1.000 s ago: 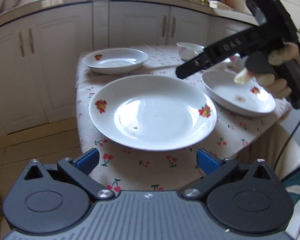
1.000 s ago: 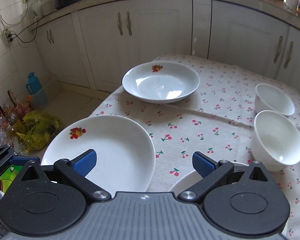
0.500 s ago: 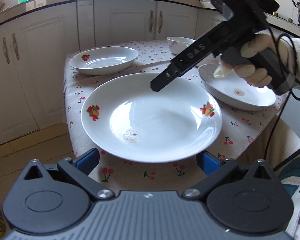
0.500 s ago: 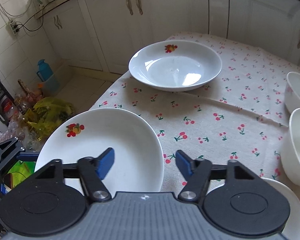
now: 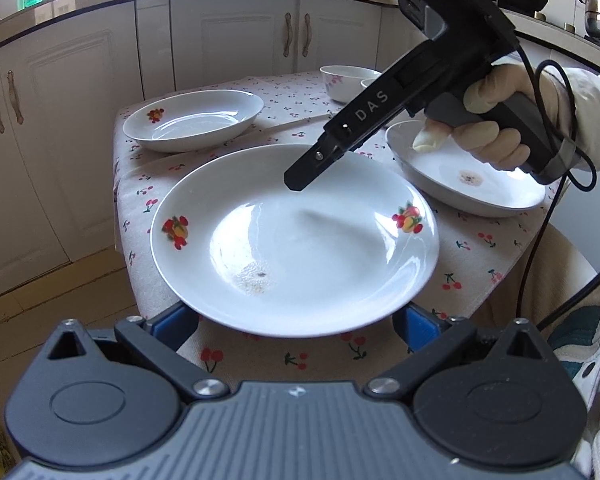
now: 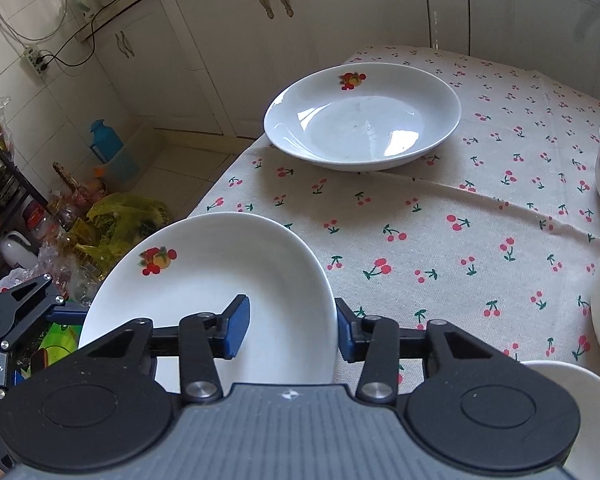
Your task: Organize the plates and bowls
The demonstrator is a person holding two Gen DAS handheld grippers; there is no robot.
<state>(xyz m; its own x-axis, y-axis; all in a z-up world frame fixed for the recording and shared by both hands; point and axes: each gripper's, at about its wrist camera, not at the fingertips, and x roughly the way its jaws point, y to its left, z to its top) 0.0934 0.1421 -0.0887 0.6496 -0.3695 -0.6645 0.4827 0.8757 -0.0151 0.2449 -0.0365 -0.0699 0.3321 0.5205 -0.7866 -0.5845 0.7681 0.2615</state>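
At nine o'clock in the left wrist view a deep plate [image 5: 192, 120] sits on the cherry-print worktop [image 5: 472, 256]. At the centre the large plate [image 5: 292, 240] overhangs the worktop's near edge, and the left gripper [image 5: 296, 326] is spread wide with its blue pads just under that rim, not pressing. The right gripper [image 6: 290, 330] has closed on the plate's right rim, one pad inside, one outside. At three o'clock lie another plate [image 5: 468, 184] and bowls [image 5: 346, 80]. Glazed china is stiff, slippery and breakable, so the rim is probably the best hold.
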